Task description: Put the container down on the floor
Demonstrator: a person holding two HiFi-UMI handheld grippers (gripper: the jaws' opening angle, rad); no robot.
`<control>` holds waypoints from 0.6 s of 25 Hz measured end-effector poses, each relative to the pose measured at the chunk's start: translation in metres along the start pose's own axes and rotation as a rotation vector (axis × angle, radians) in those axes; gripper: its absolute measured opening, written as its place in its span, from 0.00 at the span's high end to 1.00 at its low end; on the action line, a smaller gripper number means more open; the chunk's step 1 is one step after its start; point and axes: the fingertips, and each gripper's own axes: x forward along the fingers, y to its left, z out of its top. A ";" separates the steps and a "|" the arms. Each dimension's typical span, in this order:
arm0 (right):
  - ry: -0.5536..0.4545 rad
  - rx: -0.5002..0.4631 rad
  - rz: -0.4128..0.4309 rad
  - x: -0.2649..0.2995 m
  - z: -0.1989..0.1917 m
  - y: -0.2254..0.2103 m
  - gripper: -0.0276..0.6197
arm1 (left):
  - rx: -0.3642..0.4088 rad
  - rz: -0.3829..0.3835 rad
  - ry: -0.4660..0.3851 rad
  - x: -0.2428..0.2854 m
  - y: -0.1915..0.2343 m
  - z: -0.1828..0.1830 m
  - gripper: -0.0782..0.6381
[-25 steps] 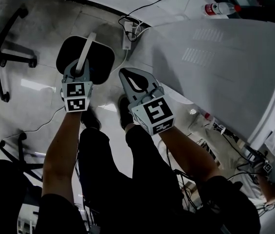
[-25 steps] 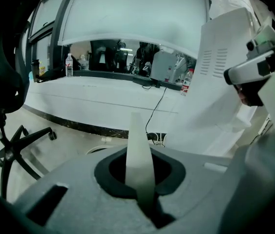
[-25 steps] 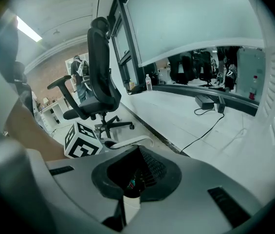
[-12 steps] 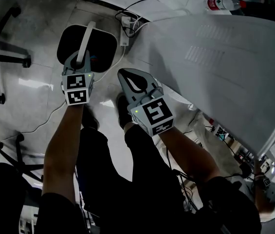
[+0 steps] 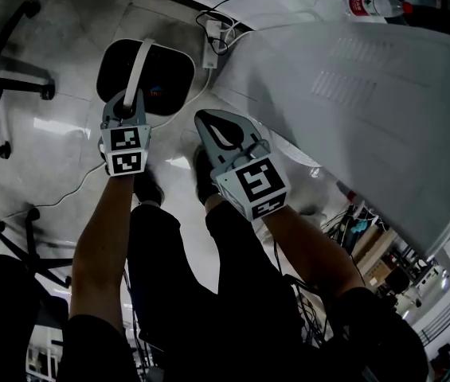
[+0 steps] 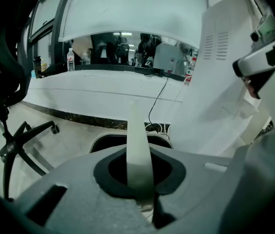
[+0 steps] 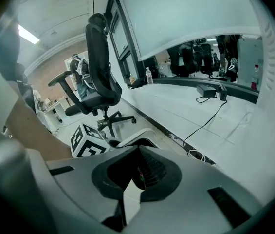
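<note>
A black container (image 5: 165,82) with a white rim hangs by its white strap handle (image 5: 137,70) over the pale tiled floor; I cannot tell whether its base touches the floor. My left gripper (image 5: 127,110) is shut on that handle, which runs up between its fingers as a white band (image 6: 138,145). Below the band shows the container's rim (image 6: 103,139). My right gripper (image 5: 213,126) is beside it to the right, shut with nothing in it. In the right gripper view the shut tips (image 7: 138,152) point at the container's rim (image 7: 136,137) and the left gripper's marker cube (image 7: 85,141).
Office chair bases (image 5: 5,78) stand on the floor at the left. A power strip with cables (image 5: 213,37) lies just beyond the container. A large white desk panel (image 5: 368,102) fills the right side, with a water bottle (image 5: 374,6) behind it. My shoes (image 5: 149,188) are below the grippers.
The left gripper and the container have drifted slightly farther from me. The view has shifted a little. The right gripper has stayed about where it was.
</note>
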 end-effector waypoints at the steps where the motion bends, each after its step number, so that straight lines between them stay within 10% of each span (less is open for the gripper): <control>1: 0.002 -0.001 0.003 -0.001 0.000 0.002 0.95 | 0.012 -0.002 0.004 0.000 -0.001 0.000 0.85; 15: -0.008 0.025 0.040 -0.015 0.004 0.024 0.95 | 0.056 0.064 0.037 -0.025 -0.002 -0.008 0.75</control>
